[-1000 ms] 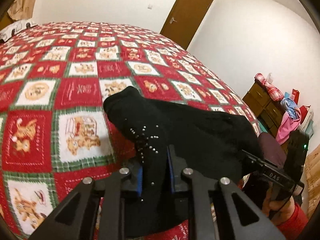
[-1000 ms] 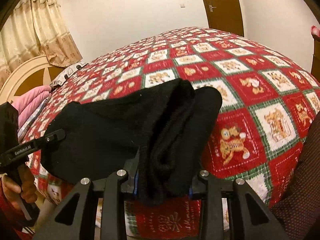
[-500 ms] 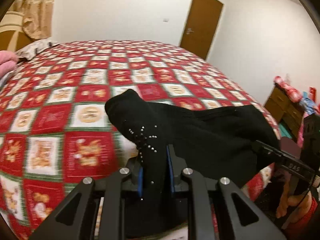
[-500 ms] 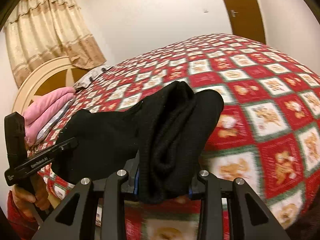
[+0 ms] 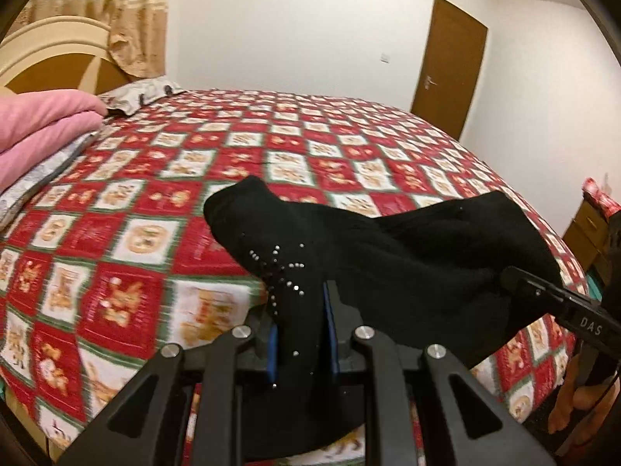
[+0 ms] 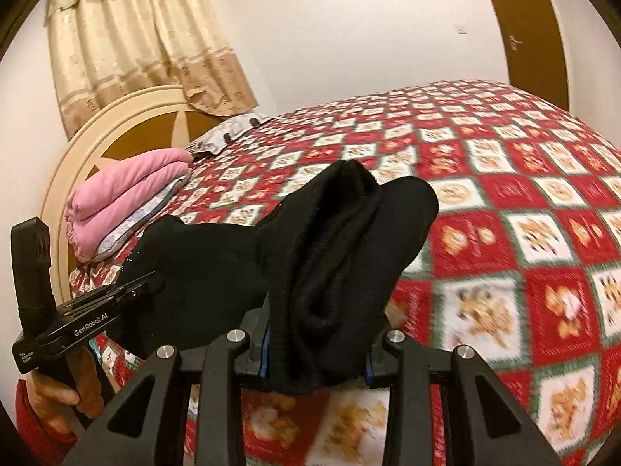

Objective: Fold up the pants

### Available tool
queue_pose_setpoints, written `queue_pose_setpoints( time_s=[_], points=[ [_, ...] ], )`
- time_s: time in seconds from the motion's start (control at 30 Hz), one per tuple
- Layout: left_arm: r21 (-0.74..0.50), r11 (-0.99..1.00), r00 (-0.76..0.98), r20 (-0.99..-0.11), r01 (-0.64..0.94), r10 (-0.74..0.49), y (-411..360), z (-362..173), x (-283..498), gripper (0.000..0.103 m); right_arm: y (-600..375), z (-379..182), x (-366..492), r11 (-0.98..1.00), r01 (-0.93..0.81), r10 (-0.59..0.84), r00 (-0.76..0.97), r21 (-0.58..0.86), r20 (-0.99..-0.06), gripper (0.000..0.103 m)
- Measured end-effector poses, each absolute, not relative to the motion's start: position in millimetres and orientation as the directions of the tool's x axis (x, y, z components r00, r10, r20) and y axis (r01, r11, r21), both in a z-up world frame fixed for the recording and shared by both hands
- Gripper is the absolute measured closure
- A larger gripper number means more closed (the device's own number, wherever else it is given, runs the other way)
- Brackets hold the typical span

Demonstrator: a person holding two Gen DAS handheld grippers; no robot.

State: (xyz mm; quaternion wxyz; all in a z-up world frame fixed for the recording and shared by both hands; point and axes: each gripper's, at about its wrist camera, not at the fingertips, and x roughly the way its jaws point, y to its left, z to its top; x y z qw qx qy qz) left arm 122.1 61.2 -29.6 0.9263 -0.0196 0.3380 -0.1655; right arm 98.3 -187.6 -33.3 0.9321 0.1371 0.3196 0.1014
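Here the left gripper [image 5: 299, 334] pinches a narrow fold of the black pants [image 5: 388, 264] between its two blue-edged fingers [image 5: 272, 353], the cloth filling the slim gap and spilling out in front, where a small cluster of shiny studs [image 5: 279, 268] sits on it just past the fingertips. The right gripper [image 6: 316, 349] is clamped on a thicker bunch of the same pants [image 6: 341, 256]; the wad stands between its fingers, which are set wider apart, and bulges up and forward over them. The garment hangs stretched between the two grippers, lifted off the red patchwork quilt [image 5: 155, 202] that covers the bed. In the right wrist view a hand [image 6: 62, 384] in a red sleeve grips the handle of the other tool at lower left. Farther off, a folded pink blanket [image 6: 124, 198] lies near the headboard [image 6: 128, 124], with beige curtains [image 6: 136, 39] and a brown door [image 5: 450, 66] beyond.
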Motion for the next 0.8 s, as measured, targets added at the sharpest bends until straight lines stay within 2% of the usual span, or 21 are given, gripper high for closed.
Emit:
queue_pose_setpoints(
  time_s=[0.47, 0.8],
  points=[
    [-0.18, 0.966, 0.732, -0.63, 0.188, -0.26, 111.1, -40.5, 150.7, 0.083, -137.7, -31.5, 142.1, 0.934, -0.177, 0.334, 0.744, 0.311, -0.579, 0.069],
    [-0.104, 0.98, 0.769, -0.608, 0.17, -0.198, 106.6, -33.9, 193.1, 0.083, -131.5, -33.7, 198.1, 0.935, -0.152, 0.32, 0.756, 0.322, -0.572, 0.068]
  ],
)
